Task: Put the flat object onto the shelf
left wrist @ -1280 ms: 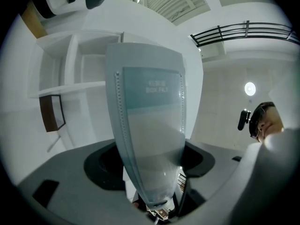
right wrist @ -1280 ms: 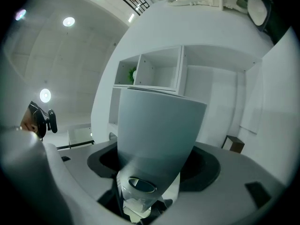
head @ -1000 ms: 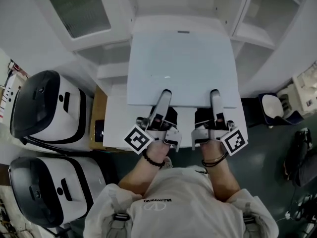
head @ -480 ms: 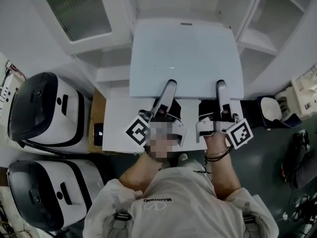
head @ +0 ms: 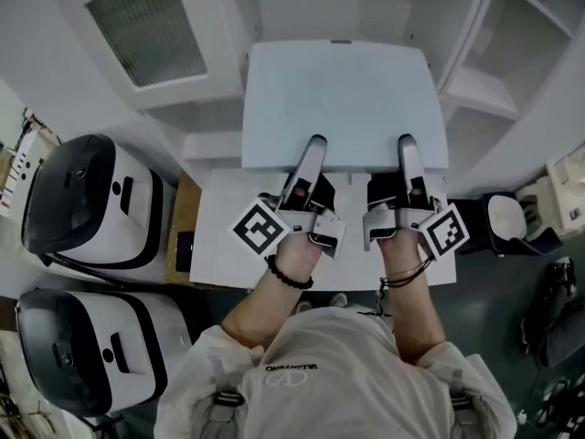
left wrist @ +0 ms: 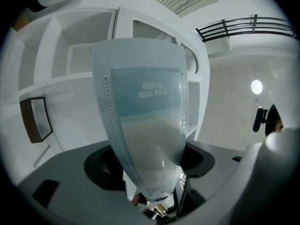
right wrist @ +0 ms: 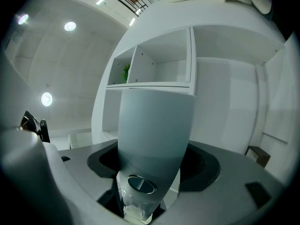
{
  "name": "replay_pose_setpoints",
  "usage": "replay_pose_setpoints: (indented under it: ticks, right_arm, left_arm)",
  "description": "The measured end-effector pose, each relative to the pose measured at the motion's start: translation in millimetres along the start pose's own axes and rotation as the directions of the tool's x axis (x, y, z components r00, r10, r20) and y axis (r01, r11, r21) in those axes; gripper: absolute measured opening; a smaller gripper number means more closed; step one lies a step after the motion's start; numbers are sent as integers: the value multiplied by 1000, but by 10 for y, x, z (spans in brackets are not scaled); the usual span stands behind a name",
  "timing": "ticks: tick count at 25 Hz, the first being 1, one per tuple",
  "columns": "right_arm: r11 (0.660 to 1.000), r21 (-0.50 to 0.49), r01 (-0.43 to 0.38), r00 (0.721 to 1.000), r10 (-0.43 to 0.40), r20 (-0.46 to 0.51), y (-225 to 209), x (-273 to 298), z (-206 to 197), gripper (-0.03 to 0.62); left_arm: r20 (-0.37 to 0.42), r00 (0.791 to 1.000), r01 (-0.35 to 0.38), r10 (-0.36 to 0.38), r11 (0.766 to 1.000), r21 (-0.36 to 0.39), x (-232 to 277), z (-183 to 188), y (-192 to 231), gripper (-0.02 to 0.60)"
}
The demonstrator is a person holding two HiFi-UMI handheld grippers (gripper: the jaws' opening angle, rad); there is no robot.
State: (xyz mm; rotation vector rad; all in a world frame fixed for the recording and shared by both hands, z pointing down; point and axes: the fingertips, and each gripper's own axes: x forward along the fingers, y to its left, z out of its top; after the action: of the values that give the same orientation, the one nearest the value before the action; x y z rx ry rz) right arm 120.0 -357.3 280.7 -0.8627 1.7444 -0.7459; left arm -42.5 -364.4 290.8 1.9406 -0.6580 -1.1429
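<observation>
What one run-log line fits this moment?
object: box file | left gripper: shut on its near edge | right gripper: shut on same edge | shelf: ahead, file not yet on it

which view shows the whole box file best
The head view: the box file shows its whole flat face, gripped at its near edge by the left claw and right claw. Each gripper view shows only a foreshortened narrow side.

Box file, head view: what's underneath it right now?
The left gripper and right gripper clamp the box file at its near edge. Below that edge a white table shows, with white shelf boards at its left. Whatever lies directly beneath is covered.
</observation>
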Motion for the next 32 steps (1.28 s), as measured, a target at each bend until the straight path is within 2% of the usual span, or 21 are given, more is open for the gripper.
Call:
replay_pose_setpoints:
  ticks: [10,17,22,25,32]
  right_arm:
    - [999,34,16,1000,-15,-27,-144,448,142,345]
    - [995,72,72,996,-68,-54,-373,768,187,347]
    - [993,59,103,993,-99,-65,-385,836,205,347]
    - [989,65,132,989,-128,-72,-438,873,209,348]
    - [982,62,176,981,-170,-97,-475,922,210,354]
  left_arm:
    - [29,999,-28,28,1000,13,410,143,59,325]
    - [31,998,-58,57,998,19,759,286,178,325]
    - [25,995,-93,93,996,-5,777,288,267,325]
    - [17,994,-111,111,994,5,825,304,294,327]
    - [35,993,-113,112,994,3,888,351,349,328]
